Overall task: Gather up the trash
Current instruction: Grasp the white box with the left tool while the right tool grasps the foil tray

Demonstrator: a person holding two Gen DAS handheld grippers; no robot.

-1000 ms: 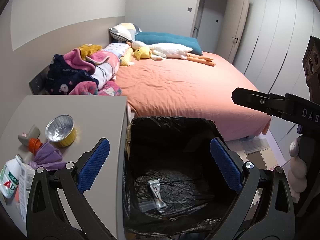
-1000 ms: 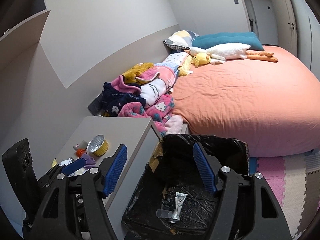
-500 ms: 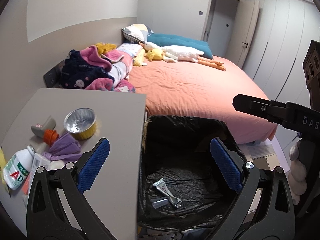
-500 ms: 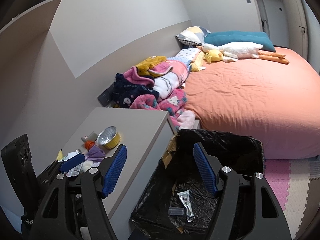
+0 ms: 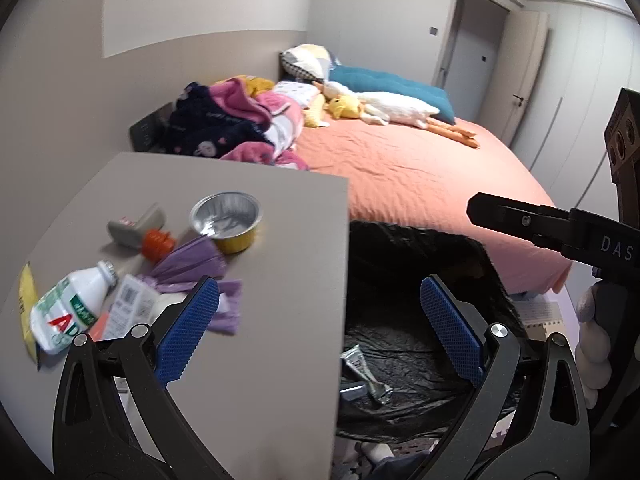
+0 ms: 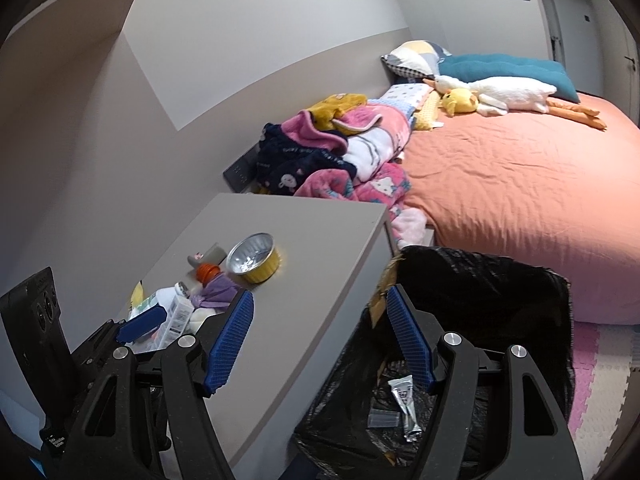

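Trash lies on a grey nightstand (image 5: 280, 264) (image 6: 320, 248): a foil cup (image 5: 226, 220) (image 6: 252, 258), a crumpled purple wrapper (image 5: 192, 264) (image 6: 218, 290), an orange cap (image 5: 158, 242), a white bottle (image 5: 70, 308) and a small white carton (image 5: 130, 306). To the nightstand's right stands a bin with a black liner (image 5: 420, 264) (image 6: 500, 292), with a squeezed tube (image 5: 364, 372) (image 6: 404, 394) at its bottom. My left gripper (image 5: 318, 326) is open and empty over the nightstand's right edge. My right gripper (image 6: 320, 338) is open and empty, straddling the gap between nightstand and bin.
A bed with an orange sheet (image 5: 420, 176) runs behind the bin, with piled clothes (image 6: 332, 152), pillows and a plush goose (image 5: 392, 110). Foam floor mats (image 6: 604, 380) lie at the right. A person's hand (image 5: 596, 344) holds the right gripper's handle.
Both grippers have swung left, so the nightstand and its trash now fill more of each view and the bin has slid toward the right. Both stay open and empty.
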